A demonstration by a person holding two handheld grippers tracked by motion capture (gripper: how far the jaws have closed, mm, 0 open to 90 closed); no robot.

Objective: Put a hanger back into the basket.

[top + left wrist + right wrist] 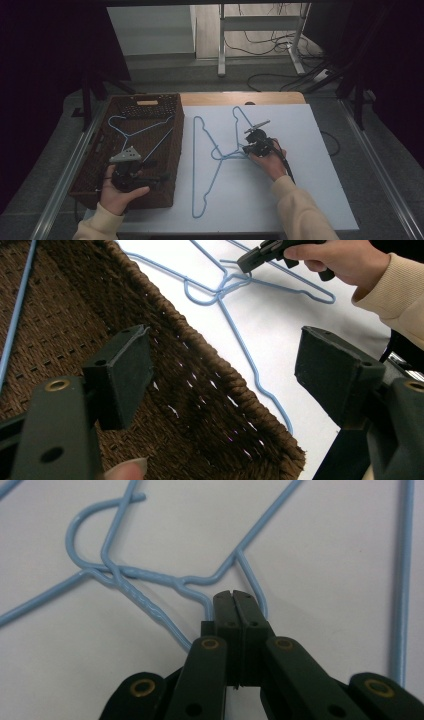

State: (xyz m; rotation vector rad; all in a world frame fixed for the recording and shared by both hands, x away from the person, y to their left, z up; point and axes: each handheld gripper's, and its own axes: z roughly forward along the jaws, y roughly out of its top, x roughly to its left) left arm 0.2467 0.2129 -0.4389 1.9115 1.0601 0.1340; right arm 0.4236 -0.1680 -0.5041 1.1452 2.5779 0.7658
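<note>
In the high view, a white-topped bench (310, 200) carries a dark brown woven wicker basket (172, 150) on its left part and two light blue wire clothes hangers side by side on the white surface. The left blue wire hanger (200, 150) lies lengthwise just beside the basket; the right blue wire hanger (236, 120) lies farther back, and their hooks cross near the middle of the bench. A third light blue wire hanger (131, 132) lies inside the basket. The left claw (159, 176), held in the person's left hand (120, 192), hovers over the near end of the basket. The right claw (246, 149), in the right hand (270, 160), sits at the crossing hooks.

In the left gripper view, the left claw (225, 365) stands wide, its black jaws apart with nothing between them, above the basket's rim (225, 385). Beyond it the right claw (245, 262) meets the tangle of hooks (220, 287) on the white surface.

In the right gripper view, the right claw (233, 596) is fully closed, jaws pressed together, tips down on the bench at a bend of blue wire (200, 587). Wire runs along both sides of the tips; whether any strand is pinched between them I cannot tell.
</note>
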